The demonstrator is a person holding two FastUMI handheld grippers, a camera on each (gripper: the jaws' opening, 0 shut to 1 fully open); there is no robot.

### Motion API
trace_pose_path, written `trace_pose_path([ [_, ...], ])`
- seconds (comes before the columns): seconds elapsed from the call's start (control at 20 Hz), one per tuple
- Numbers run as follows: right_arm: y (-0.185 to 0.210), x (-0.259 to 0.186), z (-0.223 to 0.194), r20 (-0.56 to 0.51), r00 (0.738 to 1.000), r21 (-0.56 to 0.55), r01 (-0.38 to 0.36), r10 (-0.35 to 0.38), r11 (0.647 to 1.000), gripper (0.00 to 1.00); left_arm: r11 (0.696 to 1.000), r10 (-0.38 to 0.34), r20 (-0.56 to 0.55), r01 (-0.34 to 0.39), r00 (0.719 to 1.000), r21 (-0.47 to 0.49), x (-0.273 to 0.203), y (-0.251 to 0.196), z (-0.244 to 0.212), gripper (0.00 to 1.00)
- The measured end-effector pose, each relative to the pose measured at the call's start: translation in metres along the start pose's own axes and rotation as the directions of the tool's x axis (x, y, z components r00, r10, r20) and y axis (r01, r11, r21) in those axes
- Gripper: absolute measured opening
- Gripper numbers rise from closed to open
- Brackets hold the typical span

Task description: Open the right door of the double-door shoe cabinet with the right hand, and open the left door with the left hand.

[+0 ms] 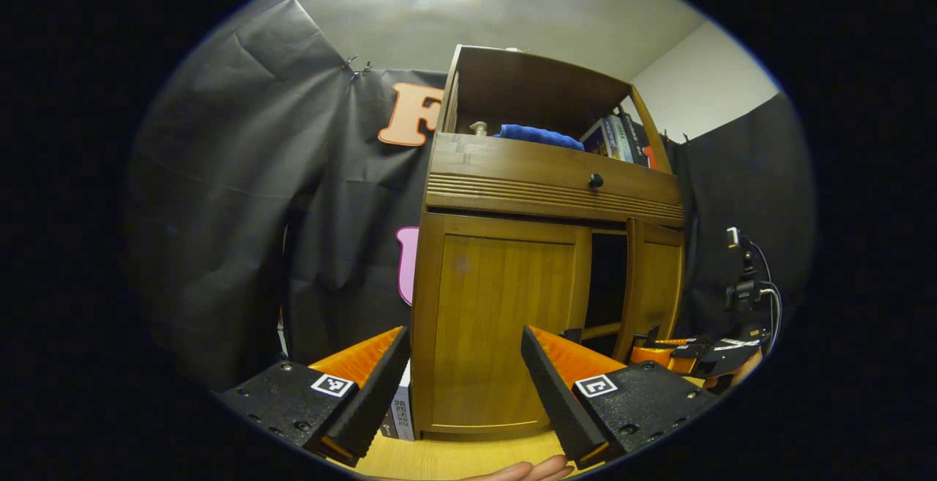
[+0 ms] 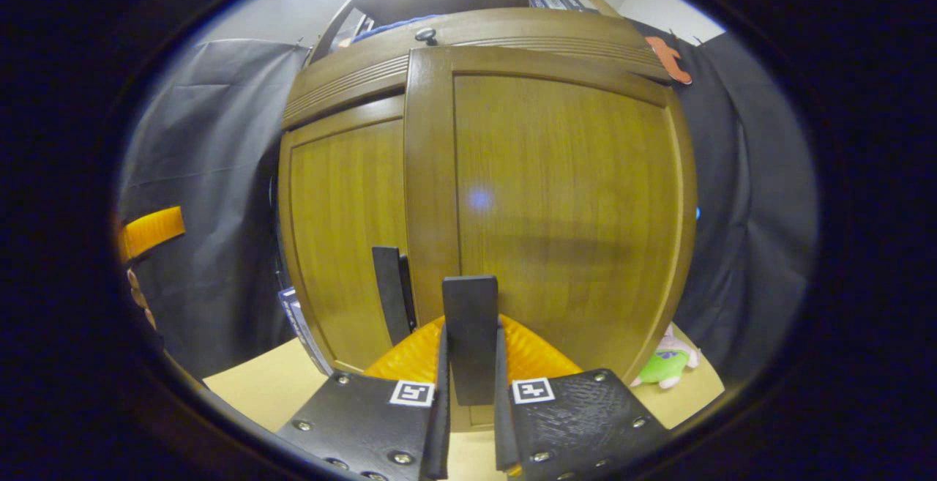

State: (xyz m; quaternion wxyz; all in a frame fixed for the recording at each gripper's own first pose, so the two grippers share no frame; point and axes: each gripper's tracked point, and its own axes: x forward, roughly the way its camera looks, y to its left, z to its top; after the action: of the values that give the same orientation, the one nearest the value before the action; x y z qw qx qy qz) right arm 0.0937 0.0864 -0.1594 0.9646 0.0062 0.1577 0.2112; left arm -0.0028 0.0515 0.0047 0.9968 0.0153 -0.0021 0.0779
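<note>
- My left gripper is released, its jaws spread wide and holding nothing. It hangs in front of the left door of the shoe cabinet, apart from the wood.
- In the left gripper view, the left door lies flush and closed. The right door stands swung out a little, with a dark gap between the two.
- That view also takes in the top of the cabinet: a drawer with a round knob, and above it an open shelf with a blue cloth and some books.
- Low on its right side I see my right gripper at the foot of the right door. A small camera on a stand is beyond it.
- The right gripper view sits close against the right door. Here my right gripper is clenched on that door's dark flat handle, a finger pressing each side.
- This view shows what the other does not: the left door's handle, untouched, just beside the edge of the right door, and the left door set further back.
- A green plush toy lies on the table by the cabinet's right corner.
- At its left edge, the same view shows part of my left gripper.
</note>
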Motion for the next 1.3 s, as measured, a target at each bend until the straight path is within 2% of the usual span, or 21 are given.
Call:
trace_pose_path([
  [0.1,-0.005,-0.016,-0.001,-0.005,1.0,0.001,-0.002,0.002,1.0,0.25,1.0,-0.004,0.004,0.004,1.0,-0.006,-0.001,-0.002,0.0,0.94],
  [0.15,-0.009,-0.026,-0.002,-0.01,1.0,-0.005,0.0,0.0,1.0,0.29,1.0,-0.011,0.002,0.011,1.0,-0.007,-0.001,-0.004,0.0,0.94],
  [0.2,-0.014,-0.034,-0.001,-0.012,1.0,-0.002,0.003,-0.003,1.0,0.24,1.0,-0.013,0.0,0.013,1.0,-0.007,-0.001,-0.004,-0.001,0.94],
  [0.45,-0.032,-0.066,-0.004,-0.016,0.999,0.019,0.037,-0.036,0.999,0.24,1.0,-0.025,-0.029,0.025,0.999,-0.007,0.006,-0.011,-0.011,0.94],
  [0.5,-0.035,-0.07,-0.003,-0.019,0.999,0.011,0.047,-0.047,0.999,0.24,1.0,-0.03,-0.039,0.03,0.999,-0.003,0.008,-0.014,-0.013,0.89],
  [0.55,-0.038,-0.074,-0.003,-0.02,0.998,-0.001,0.057,-0.057,0.998,0.29,1.0,-0.031,-0.047,0.032,0.998,0.002,0.009,-0.017,-0.016,0.89],
  [0.6,-0.042,-0.078,-0.002,-0.022,0.998,-0.011,0.066,-0.067,0.998,0.24,1.0,-0.029,-0.053,0.03,0.998,0.01,0.011,-0.018,-0.017,0.94],
  [1.0,-0.066,-0.11,-0.003,-0.023,0.991,-0.008,0.133,-0.133,0.991,0.23,0.998,-0.048,-0.034,0.049,0.998,0.043,0.005,-0.033,-0.016,0.94],
  [1.05,-0.071,-0.114,-0.002,-0.02,0.989,-0.002,0.145,-0.145,0.989,0.27,0.998,-0.051,-0.028,0.052,0.998,0.048,0.003,-0.034,-0.015,0.94],
  [1.1,-0.074,-0.117,-0.002,-0.018,0.988,-0.001,0.153,-0.153,0.988,0.23,0.997,-0.056,-0.024,0.057,0.998,0.051,0.003,-0.036,-0.014,0.94],
  [1.2,-0.075,-0.117,-0.002,-0.009,0.986,0.003,0.165,-0.165,0.986,0.23,0.995,-0.069,-0.019,0.07,0.997,0.064,0.002,-0.041,-0.015,0.94],
  [1.25,-0.076,-0.118,-0.002,-0.005,0.986,0.008,0.169,-0.169,0.986,0.27,0.995,-0.069,-0.02,0.07,0.997,0.071,0.003,-0.042,-0.016,0.9],
  [1.3,-0.076,-0.118,-0.003,-0.008,0.985,0.013,0.172,-0.172,0.985,0.23,0.995,-0.065,-0.021,0.067,0.998,0.075,0.002,-0.042,-0.017,0.89],
])
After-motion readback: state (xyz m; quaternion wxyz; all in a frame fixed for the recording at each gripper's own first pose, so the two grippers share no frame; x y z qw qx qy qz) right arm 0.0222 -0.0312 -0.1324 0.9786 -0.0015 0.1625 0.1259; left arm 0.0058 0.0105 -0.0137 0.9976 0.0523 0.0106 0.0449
